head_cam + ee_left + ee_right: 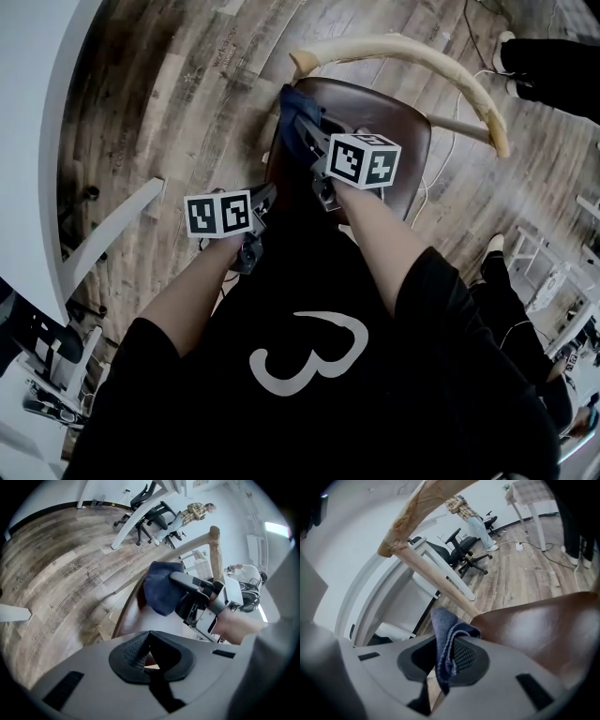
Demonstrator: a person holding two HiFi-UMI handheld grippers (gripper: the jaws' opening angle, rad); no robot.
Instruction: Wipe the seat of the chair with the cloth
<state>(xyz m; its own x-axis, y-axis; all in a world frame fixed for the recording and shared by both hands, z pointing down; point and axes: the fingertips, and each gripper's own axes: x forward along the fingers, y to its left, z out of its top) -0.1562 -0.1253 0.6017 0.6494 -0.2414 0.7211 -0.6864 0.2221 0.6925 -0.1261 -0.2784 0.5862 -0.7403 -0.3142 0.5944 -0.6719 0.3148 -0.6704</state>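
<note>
Jaws of the right gripper (440,665) pinch a fold of the dark blue cloth (446,639), which stands up between the two pads and hangs down below them. In the head view this gripper reaches forward over the chair, its marker cube above the seat, with the cloth bunched at its tip. The cloth sits at the far left corner of the brown seat (398,122), just beside the end of the pale wooden backrest rail (422,54). Whether it presses on the seat surface cannot be told.

The left gripper (150,660) has its pads pressed together with nothing between them. It hangs nearer the person, off the seat's near left edge, and points toward the chair. Its own view looks across the glossy seat at the other gripper and the cloth.

Both forearms come out of black short sleeves. Around the chair lies a wood plank floor (187,94), with a white table (37,141) to the left. Black office chairs (464,550) and a seated person in a plaid shirt (464,506) show farther back.
</note>
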